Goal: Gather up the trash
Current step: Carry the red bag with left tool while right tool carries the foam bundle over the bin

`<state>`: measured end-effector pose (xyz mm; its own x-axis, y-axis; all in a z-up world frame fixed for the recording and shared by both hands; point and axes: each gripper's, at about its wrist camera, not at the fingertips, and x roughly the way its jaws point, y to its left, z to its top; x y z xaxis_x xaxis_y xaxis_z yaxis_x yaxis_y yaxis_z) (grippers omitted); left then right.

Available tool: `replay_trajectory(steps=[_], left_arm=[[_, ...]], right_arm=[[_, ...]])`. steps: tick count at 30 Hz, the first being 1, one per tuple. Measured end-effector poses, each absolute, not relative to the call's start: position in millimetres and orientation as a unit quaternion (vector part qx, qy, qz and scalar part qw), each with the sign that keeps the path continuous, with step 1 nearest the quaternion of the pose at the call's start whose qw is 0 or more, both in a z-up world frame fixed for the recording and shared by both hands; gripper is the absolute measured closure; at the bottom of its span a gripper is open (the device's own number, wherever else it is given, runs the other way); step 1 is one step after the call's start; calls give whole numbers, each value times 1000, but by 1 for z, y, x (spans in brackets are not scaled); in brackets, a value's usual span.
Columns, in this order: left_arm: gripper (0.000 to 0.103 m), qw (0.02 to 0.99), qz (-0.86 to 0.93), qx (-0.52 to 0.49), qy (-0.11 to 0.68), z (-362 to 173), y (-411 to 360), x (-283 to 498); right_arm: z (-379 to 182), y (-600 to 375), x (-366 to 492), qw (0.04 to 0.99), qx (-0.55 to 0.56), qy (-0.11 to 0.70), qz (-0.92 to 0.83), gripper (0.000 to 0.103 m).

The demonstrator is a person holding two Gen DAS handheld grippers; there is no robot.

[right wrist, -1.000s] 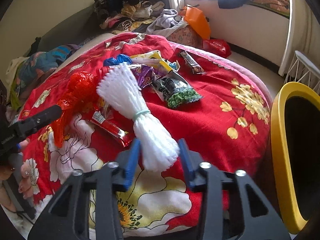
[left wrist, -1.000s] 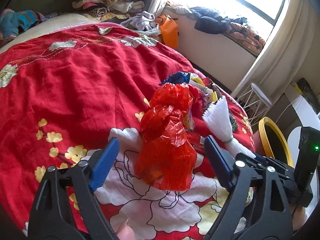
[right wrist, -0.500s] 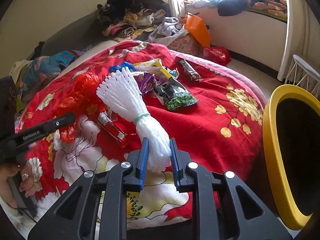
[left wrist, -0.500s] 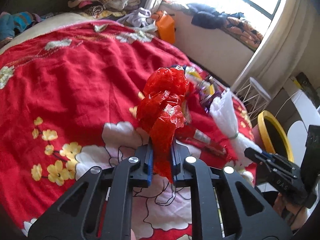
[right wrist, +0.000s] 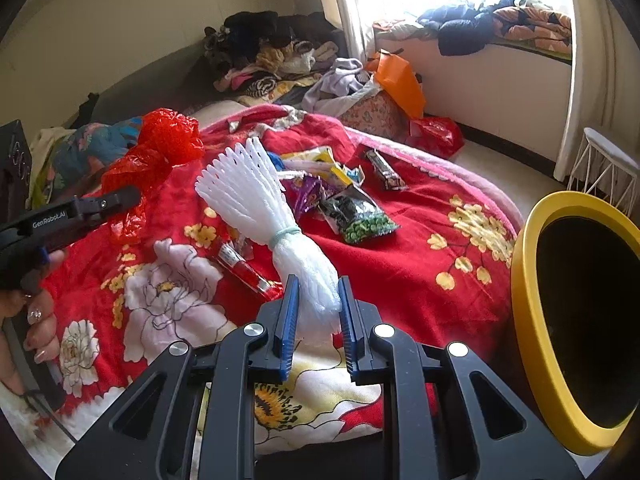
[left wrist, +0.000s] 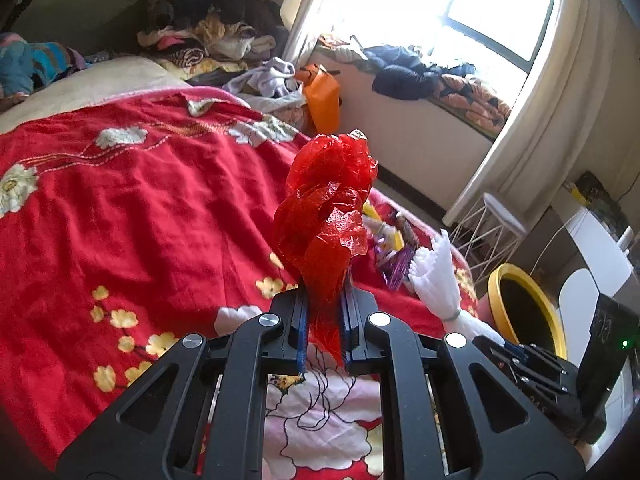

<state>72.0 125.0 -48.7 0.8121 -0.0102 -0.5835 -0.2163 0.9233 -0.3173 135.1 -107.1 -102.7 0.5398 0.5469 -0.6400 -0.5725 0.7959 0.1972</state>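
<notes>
left tongs: clenched on red plastic bag | right tongs: clenched on white foam net | yellow-rimmed bin: right of both, nearer right tongs

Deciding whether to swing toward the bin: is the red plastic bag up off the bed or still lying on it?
Mostly up. The left tongs are shut on the red plastic bag, which stands crumpled above them; whether its lower tail touches the bedspread is unclear.
</notes>
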Motion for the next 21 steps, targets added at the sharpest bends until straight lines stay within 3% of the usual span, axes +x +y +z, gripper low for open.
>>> replay_trajectory(steps=[21], left_arm=[[95,946,-3,-155,284,-22,81,77]], right_arm=[[-65,-148,131,905,31,309,289,84]])
